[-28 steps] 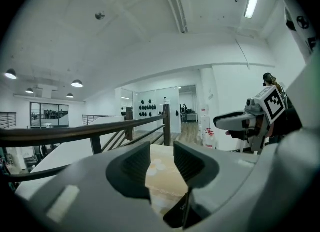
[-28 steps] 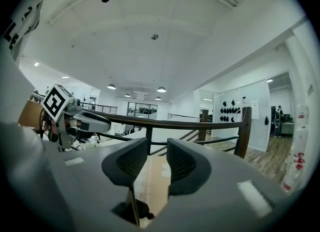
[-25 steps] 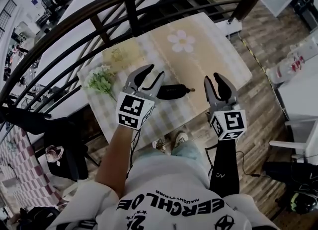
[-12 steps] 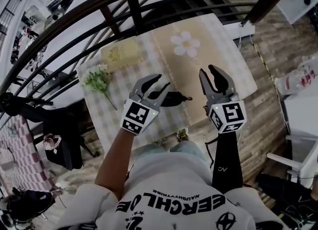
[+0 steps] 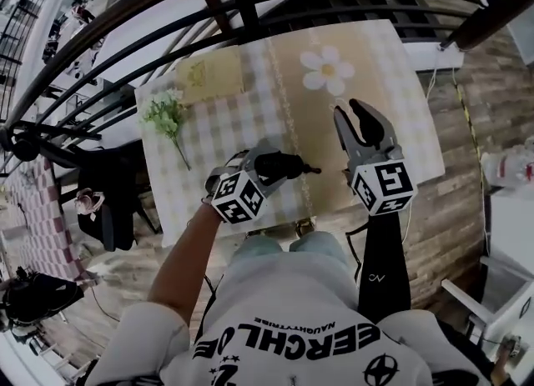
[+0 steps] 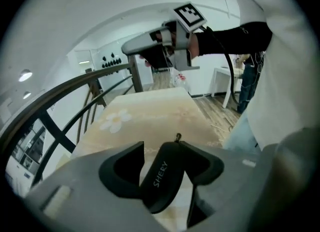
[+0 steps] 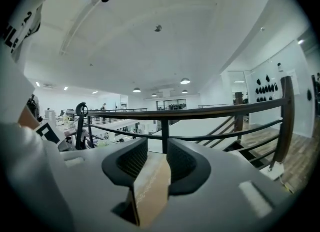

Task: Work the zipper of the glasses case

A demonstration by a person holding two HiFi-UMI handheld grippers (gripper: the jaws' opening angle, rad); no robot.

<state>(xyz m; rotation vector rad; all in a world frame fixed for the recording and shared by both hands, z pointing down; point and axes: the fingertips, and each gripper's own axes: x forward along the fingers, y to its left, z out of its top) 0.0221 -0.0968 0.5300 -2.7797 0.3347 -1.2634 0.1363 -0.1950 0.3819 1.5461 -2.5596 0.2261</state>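
Though between the left tongs [image 6: 163, 152], just opening wider, glasses case [image 5: 289, 164] half-hidden.

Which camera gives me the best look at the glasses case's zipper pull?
The left gripper view: the zipper pull stands clear at the far end of the glasses case, close up. The head view shows the pull small, at the case's right end. The right gripper view shows railing, no case.

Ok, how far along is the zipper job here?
Done: nothing yet; the glasses case lies on the table looking closed, zipper pull at its end. In hand: the left gripper straddles the case, fingers just opened wider, not pinching. The right gripper hangs open and empty. Remaining: steady the case, catch the pull, run the zipper.
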